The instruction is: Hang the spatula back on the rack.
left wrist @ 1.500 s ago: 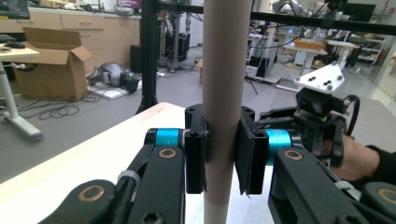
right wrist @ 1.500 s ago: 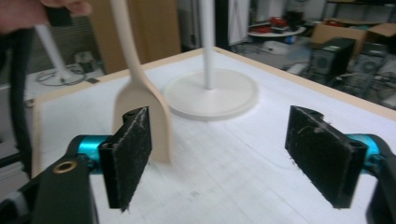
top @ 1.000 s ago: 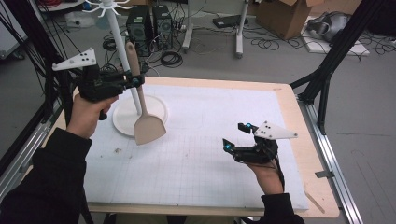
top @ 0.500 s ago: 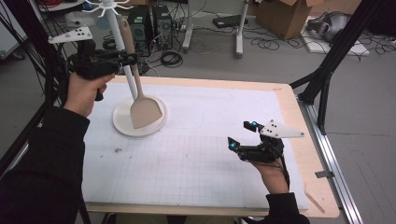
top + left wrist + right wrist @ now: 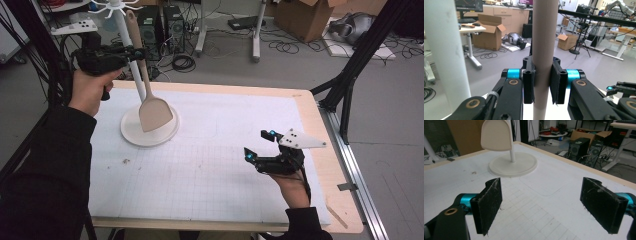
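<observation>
Upper left of the high view, my left gripper (image 5: 131, 51) grasps the wooden spatula (image 5: 148, 100) mid-handle. It looks light, stiff and smooth, so mid-handle suits. My right gripper (image 5: 260, 150) stands released.

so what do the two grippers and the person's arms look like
Both the left gripper and the right gripper are black, each topped by a grey three-cornered plate with dark dots. Their linkages carry bright blue cylinders and brass-coloured pivots, ending in flat black pads. The person wears dark long sleeves.
</observation>
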{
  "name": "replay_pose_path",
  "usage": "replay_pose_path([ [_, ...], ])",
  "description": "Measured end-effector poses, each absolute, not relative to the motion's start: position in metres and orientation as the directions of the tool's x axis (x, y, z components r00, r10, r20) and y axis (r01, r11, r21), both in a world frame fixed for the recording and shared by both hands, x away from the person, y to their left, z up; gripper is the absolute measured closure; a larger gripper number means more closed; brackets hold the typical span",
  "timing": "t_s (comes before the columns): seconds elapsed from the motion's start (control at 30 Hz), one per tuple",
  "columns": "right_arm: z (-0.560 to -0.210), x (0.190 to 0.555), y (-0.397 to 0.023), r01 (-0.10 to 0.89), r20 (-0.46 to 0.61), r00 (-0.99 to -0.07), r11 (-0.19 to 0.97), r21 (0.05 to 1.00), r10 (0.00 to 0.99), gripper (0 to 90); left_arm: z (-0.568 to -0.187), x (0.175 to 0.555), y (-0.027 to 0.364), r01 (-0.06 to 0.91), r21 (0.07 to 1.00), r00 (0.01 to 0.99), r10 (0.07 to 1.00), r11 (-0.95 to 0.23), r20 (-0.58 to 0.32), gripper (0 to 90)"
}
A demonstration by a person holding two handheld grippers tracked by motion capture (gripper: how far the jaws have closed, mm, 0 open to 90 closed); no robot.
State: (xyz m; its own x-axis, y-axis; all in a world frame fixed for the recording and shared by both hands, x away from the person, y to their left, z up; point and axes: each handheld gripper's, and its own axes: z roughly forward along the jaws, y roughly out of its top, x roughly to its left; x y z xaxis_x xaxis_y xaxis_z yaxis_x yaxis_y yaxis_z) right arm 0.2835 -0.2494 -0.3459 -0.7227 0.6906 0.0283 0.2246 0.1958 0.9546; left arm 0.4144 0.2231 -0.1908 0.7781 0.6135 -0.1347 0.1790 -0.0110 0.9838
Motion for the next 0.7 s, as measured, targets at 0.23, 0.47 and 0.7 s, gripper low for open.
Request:
replay_pose_path([
  [0.23, -0.347, 0.284, -0.249, 0.226, 0.030, -0.725, 0.197, 0.954, 0.688, 16.8, -0.192, 0.420, 0.228, 0.188, 0.982, 0.750, 0.645, 0.006, -0.148, 75.4],
  [0.47, -0.348, 0.283, -0.249, 0.236, 0.040, -0.722, 0.192, 0.953, 0.691, 16.9, -0.196, 0.421, 0.228, 0.190, 0.981, 0.736, 0.666, -0.025, -0.126, 75.3],
  [0.7, -0.353, 0.283, -0.251, 0.245, 0.047, -0.716, 0.187, 0.951, 0.697, 16.8, -0.197, 0.409, 0.230, 0.155, 0.988, 0.716, 0.691, -0.020, -0.099, 63.5],
])
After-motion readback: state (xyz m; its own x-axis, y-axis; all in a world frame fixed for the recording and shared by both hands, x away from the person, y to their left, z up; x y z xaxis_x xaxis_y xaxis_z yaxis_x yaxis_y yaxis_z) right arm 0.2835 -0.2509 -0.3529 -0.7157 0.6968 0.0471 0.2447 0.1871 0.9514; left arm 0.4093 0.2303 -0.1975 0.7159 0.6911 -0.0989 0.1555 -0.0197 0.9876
